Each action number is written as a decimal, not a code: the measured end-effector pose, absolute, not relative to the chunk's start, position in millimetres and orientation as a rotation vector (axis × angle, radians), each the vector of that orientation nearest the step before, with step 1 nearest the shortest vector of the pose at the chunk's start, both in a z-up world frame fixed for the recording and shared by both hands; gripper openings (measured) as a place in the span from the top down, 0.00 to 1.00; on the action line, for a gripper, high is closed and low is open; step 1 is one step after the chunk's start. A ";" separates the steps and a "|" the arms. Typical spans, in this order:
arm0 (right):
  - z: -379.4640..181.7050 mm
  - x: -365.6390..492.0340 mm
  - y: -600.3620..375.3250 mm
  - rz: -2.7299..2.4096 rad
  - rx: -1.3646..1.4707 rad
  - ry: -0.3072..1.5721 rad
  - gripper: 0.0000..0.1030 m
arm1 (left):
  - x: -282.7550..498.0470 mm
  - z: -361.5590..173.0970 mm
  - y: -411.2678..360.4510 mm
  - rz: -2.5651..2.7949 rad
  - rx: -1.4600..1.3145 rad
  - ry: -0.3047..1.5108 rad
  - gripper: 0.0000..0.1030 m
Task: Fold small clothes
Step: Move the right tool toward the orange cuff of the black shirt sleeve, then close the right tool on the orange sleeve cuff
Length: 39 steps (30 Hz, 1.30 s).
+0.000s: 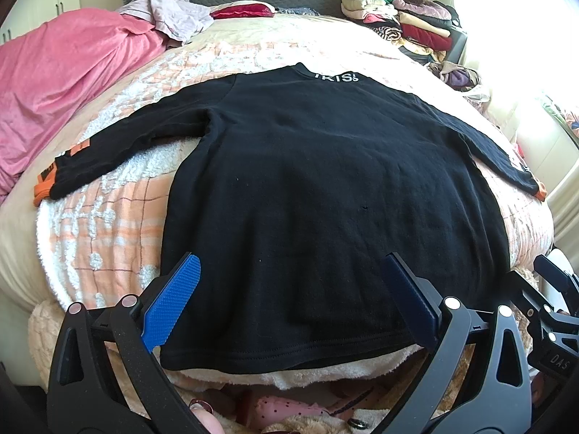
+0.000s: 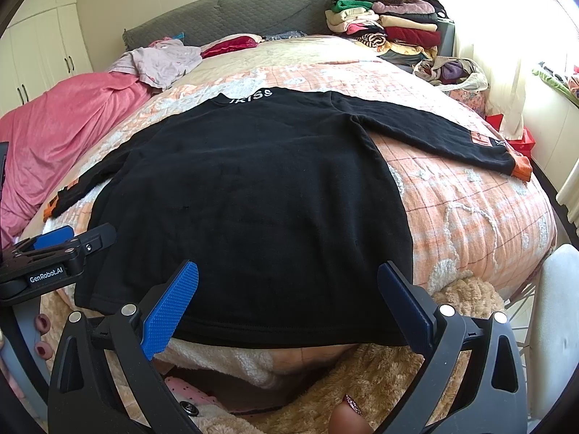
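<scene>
Here, shirt: a black long-sleeved shirt (image 1: 311,188) lies flat on the bed, back up, hem toward the cameras, collar with white lettering at the far end.
Sleeves: both are spread outward; the left cuff (image 1: 45,181) and the right cuff (image 2: 521,168) are orange and reach near the sides of the bed.
Blanket: an orange-and-white checked blanket (image 2: 470,217) lies under the shirt.
Left gripper: the left gripper (image 1: 293,278) hangs over the hem with its blue fingers (image 1: 173,300) spread wide, holding nothing.
Right gripper: the right gripper (image 2: 287,282) hangs over the hem toward the shirt's right side, fingers likewise wide apart and empty.
Between them: the two grippers are side by side; each shows at the edge of the other's view.
Left of the shirt: a rumpled pink sheet (image 1: 61,83) is heaped along the bed's edge, near the left sleeve but apart from it.
Far end: a pale crumpled garment (image 1: 173,14) and a red cloth (image 1: 242,11) lie by the grey headboard (image 2: 231,11).
Far right: a stack of folded clothes (image 2: 387,25) stands beside the bed, well apart from the shirt.
In the way: nothing rests on the shirt itself.
Near edge: a tan fluffy cover (image 2: 380,369) hangs below the hem.
</scene>
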State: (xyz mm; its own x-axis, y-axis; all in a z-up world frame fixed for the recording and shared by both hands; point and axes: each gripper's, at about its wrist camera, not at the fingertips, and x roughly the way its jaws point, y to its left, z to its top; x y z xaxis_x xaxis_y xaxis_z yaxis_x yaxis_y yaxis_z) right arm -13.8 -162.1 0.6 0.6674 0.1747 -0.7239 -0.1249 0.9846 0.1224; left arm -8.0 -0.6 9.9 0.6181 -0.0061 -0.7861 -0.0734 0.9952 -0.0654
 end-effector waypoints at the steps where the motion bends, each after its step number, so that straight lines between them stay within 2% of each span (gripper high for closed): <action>1: 0.7 -13.8 -162.2 0.169 0.065 0.823 0.04 | -8.3 9.8 -0.5 0.039 -0.096 0.905 0.08; 16: 7.5 0.3 -166.4 0.144 0.083 0.827 0.04 | 9.2 16.6 -4.3 0.016 -0.095 0.897 0.08; 39: 18.7 59.6 -194.2 0.038 0.140 0.855 0.04 | 80.3 23.2 -21.7 -0.036 -0.103 0.928 0.08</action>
State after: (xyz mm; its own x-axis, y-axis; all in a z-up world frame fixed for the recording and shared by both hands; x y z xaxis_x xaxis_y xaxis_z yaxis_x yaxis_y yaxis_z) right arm 59.6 -194.2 18.7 0.6564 0.0894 -0.7491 0.0225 0.9902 0.1380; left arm 80.3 -21.7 23.2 0.5991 -0.0756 -0.7971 -0.0130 0.9945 -0.1041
